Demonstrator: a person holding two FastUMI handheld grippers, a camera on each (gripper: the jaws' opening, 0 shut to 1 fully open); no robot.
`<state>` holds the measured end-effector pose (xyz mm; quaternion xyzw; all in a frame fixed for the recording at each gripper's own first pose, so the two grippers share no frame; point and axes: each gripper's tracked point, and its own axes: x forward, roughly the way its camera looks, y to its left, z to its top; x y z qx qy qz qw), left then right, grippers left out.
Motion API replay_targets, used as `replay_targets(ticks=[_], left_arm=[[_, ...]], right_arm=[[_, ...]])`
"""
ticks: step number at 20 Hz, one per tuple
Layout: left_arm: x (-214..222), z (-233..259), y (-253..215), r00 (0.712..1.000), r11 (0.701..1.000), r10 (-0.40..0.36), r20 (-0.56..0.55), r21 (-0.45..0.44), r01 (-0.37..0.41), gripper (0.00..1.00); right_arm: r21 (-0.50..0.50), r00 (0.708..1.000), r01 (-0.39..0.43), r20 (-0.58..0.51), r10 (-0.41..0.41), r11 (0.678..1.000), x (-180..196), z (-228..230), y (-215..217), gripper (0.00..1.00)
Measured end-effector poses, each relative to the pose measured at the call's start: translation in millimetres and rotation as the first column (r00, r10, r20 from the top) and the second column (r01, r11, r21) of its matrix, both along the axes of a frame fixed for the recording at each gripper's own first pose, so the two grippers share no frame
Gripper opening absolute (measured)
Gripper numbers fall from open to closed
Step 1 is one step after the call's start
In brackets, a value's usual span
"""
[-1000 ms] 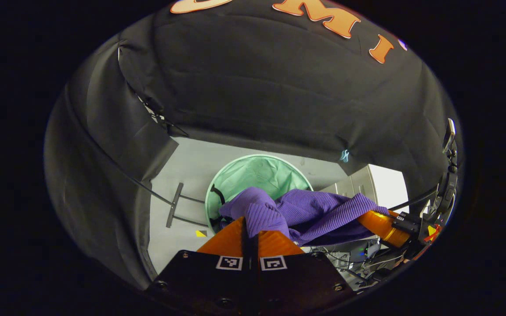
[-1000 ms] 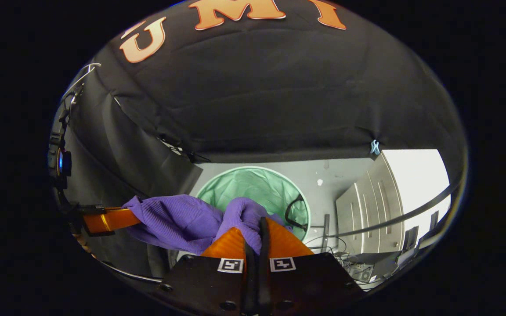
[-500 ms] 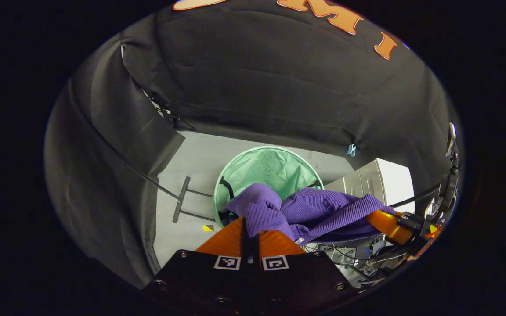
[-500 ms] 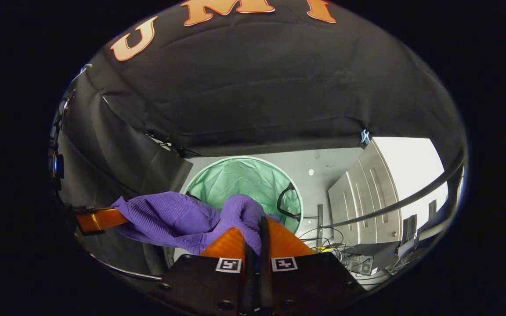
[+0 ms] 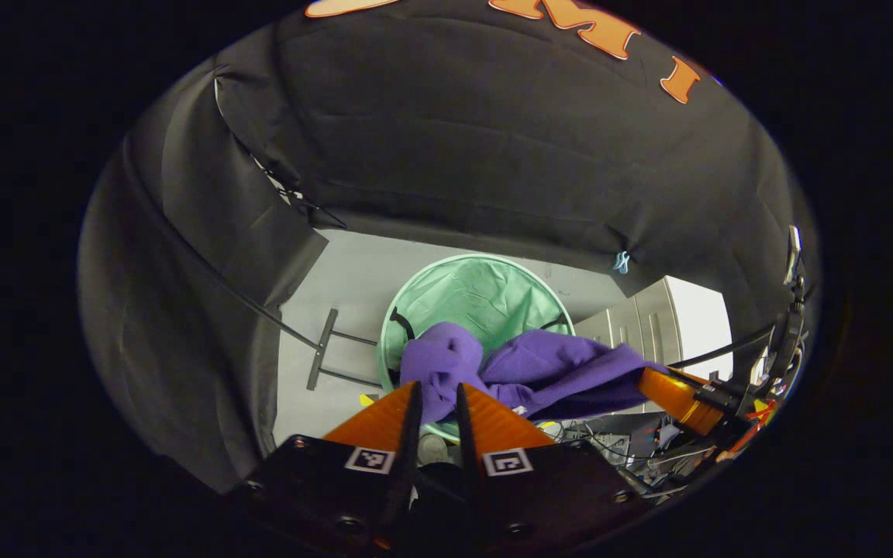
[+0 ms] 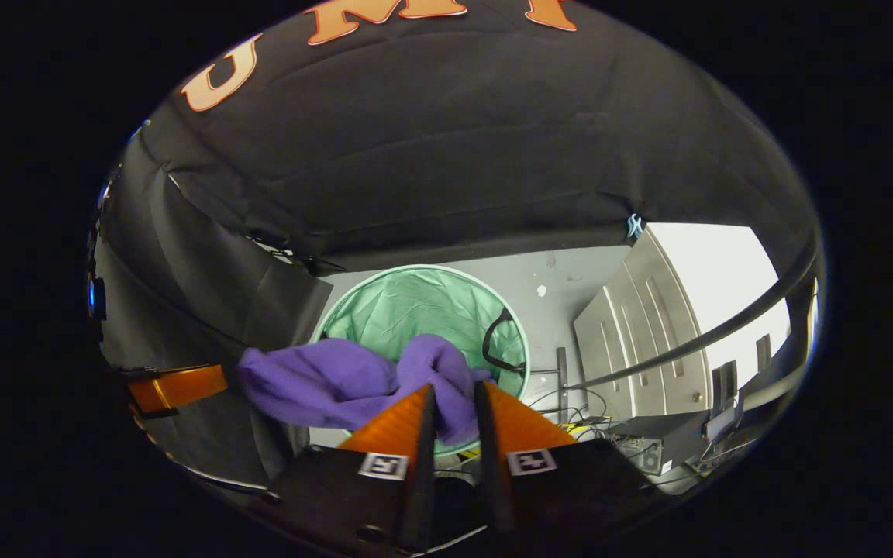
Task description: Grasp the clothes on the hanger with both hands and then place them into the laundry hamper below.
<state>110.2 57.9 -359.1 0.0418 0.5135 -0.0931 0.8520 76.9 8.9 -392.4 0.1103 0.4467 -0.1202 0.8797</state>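
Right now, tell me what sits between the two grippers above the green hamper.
The purple garment spans the gap from the left gripper to the right gripper, sagging over the hamper. Both gripper views show it.

We see both grippers parted now, where a second ago each was pinched tight on the purple garment. A clear gap shows between the orange fingers of the left gripper and of the right gripper, and the cloth bunches loosely between the tips instead of being clamped. In the right gripper view the garment's left end has come off the left gripper's orange finger. The fabric looks blurred, and it sits lower, over the green laundry hamper.
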Motion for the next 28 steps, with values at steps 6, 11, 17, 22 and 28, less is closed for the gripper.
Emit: replay_targets(ticks=[6,11,17,22,28], left_arm=[[0.5,2.0,6.3,1.000,1.000,0.025,0.018,0.006,-0.025,0.72],[-0.8,11.1,5.6,0.999,1.000,0.024,0.044,0.006,-0.024,0.92],[11.8,57.5,4.1,0.984,1.000,0.004,0.180,0.026,-0.009,0.97],[23.9,113.6,-2.5,0.942,1.000,-0.015,0.335,0.012,0.012,0.98],[27.0,185.8,-9.1,0.834,0.997,-0.074,0.547,0.039,0.063,0.97]], right_arm=[[-0.036,0.999,-0.001,0.045,0.003,0.999,3.5,17.4,-8.9,0.82],[-0.054,0.998,0.012,0.060,-0.008,0.998,-3.6,23.3,-13.7,0.99],[-0.092,0.988,0.037,0.151,-0.023,0.995,1.1,66.9,-23.6,0.99],[-0.108,0.961,0.062,0.276,-0.029,0.992,10.5,126.7,-29.3,0.99],[-0.163,0.904,0.070,0.427,0.007,0.984,11.9,207.3,-25.7,0.99]])
